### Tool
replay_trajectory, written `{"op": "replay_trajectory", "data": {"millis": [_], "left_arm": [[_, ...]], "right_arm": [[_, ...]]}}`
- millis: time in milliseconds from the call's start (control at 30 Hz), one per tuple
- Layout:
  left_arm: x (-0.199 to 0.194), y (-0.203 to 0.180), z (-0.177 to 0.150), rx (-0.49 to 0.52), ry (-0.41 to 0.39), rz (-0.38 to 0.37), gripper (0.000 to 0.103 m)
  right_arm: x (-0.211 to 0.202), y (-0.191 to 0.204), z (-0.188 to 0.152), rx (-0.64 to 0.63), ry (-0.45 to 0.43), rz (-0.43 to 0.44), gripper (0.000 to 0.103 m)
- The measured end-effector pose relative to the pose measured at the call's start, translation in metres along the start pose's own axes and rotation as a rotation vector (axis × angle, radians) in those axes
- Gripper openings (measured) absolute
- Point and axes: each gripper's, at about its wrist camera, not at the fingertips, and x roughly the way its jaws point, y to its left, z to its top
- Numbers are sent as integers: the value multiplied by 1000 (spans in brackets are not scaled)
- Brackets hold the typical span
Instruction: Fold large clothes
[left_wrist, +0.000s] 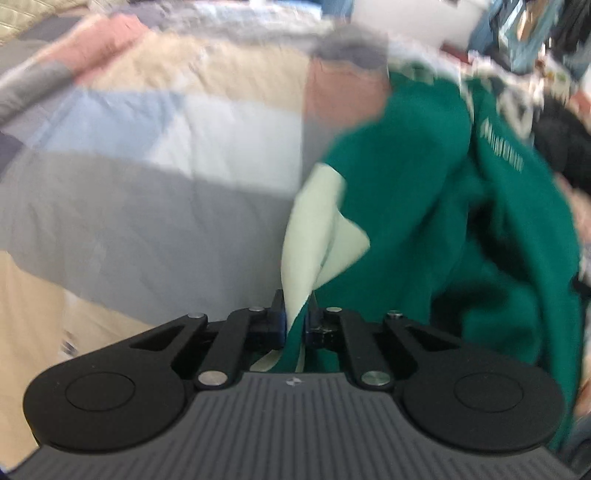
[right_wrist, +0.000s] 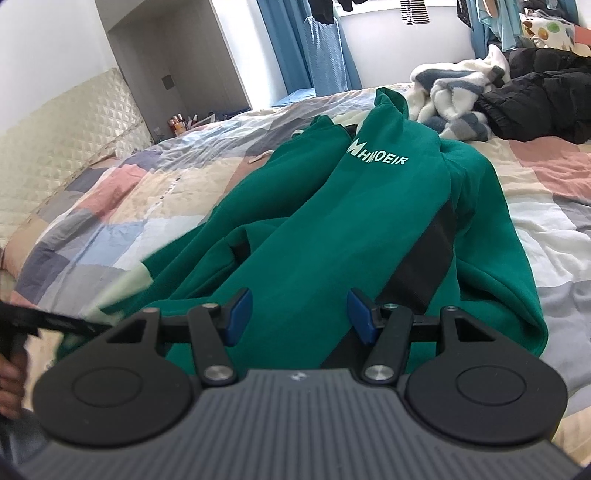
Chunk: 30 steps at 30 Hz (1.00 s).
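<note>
Here my left gripper (left_wrist: 295, 314) is clenched on the pale green cuff (left_wrist: 314, 236) of the green sweatshirt (right_wrist: 332, 221), low in the frame's centre. My right gripper (right_wrist: 299, 317) hangs released above the garment, which sprawls rumpled across the patchwork bedspread (right_wrist: 110, 206). A black jacket (right_wrist: 546, 96) lies upper right.

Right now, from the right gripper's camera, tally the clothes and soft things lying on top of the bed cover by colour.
Green: 1, the green hoodie
Black: 1, the black jacket
White and blue-grey: 1, the fleece blanket
Total: 3
</note>
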Motion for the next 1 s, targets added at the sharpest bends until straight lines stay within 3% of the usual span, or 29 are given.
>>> {"op": "replay_trajectory", "data": {"millis": [167,267,500,633,767,867,1000], "left_arm": [[-62,42,74,-113,-206,61,10],[-84,58,127,-170,-285,86,10],[-86,77,256,-201,-460,249,10],[-57,93,328,-245,-515,349,9],[-2,110,380,-254,-514,461,9],[64,130,399,-261,-443,527,9],[141,160,382,-314,-343,583,9]], "right_arm": [[3,-7,7,46,-29,2,59],[6,-8,13,55,-76,-9,59],[20,-13,29,35,-172,-73,59],[33,-16,37,44,-206,-69,59],[47,-13,42,17,-223,-84,59],[61,-11,43,7,-209,-68,59],[84,-6,42,-24,-161,-69,59]]}}
